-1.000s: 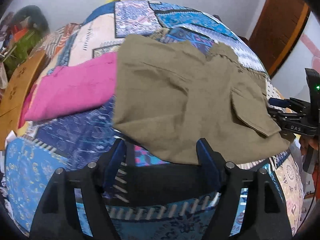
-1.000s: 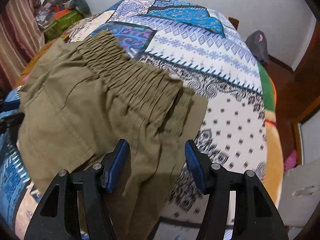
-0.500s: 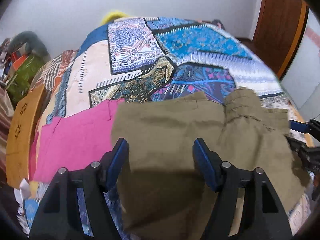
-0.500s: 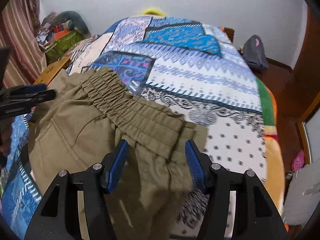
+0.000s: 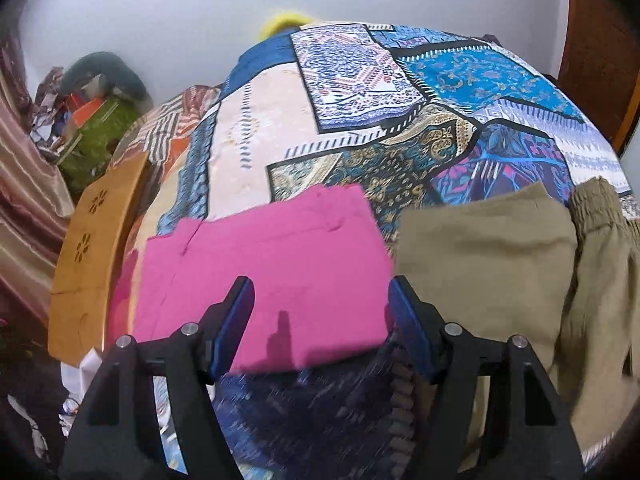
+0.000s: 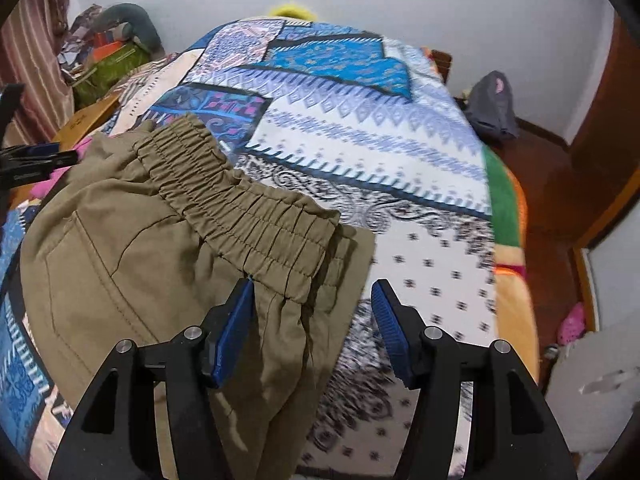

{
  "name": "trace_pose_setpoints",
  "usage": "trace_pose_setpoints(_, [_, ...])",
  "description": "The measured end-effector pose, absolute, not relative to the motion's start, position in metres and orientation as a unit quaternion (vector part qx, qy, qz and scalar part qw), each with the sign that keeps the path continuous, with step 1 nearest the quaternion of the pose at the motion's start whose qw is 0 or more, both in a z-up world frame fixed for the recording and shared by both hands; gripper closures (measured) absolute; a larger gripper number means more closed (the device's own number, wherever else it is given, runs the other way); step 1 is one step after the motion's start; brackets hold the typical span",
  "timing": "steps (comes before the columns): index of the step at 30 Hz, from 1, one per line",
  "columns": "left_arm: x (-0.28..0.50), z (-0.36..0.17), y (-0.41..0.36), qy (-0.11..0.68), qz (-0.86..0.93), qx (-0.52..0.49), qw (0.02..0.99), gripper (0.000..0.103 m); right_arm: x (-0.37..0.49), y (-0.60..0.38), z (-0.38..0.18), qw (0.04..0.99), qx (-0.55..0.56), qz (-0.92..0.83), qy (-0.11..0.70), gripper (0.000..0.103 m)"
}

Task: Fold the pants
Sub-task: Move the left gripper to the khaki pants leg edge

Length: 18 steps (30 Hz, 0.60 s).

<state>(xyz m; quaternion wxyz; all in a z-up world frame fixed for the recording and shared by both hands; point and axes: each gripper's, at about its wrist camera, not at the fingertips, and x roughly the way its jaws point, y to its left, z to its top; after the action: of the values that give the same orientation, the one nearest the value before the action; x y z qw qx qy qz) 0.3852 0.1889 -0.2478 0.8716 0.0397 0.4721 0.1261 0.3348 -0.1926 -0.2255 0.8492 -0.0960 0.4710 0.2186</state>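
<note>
Olive pants (image 6: 160, 264) lie folded into a compact bundle on the bed (image 6: 400, 184), elastic waistband on top, so I'd judge we're between folds or done with this pair; next move calls for a fresh edge grab or squaring off. Right tongs (image 6: 312, 328) hang apart and empty right over the waistband's near corner. Left tongs (image 5: 320, 320) are also apart and empty, with the pants off to their right and the folded pink garment (image 5: 264, 280) just ahead between the jaws.
</note>
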Motion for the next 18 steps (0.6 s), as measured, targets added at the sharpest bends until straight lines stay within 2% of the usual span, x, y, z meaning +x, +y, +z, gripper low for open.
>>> trace_pose_setpoints(4, [0.355,-0.235,0.191,0.471,0.097,0.010,0.877,0.033,0.321,-0.203,-0.208,0.860,-0.102,0.196,0.460,0.045])
trace_pose_setpoints(9, [0.327,-0.225,0.174,0.459,0.058,-0.013,0.886,0.024,0.296,-0.218,-0.193,0.869,-0.065,0.203,0.447,0.045])
trace_pose_setpoints(10, [0.324,-0.225,0.169,0.459,0.054,-0.015,0.887,0.024,0.293,-0.221,-0.193,0.869,-0.055,0.202,0.448,0.042])
trace_pose_setpoints(12, [0.319,-0.225,0.159,0.458,0.042,-0.010,0.888,0.023,0.288,-0.223,-0.195,0.870,-0.045,0.185,0.454,0.037])
trace_pose_setpoints(18, [0.327,-0.243,0.137,0.468,0.035,0.021,0.883,0.022,0.292,-0.217,-0.223,0.847,-0.038,0.180,0.499,0.037])
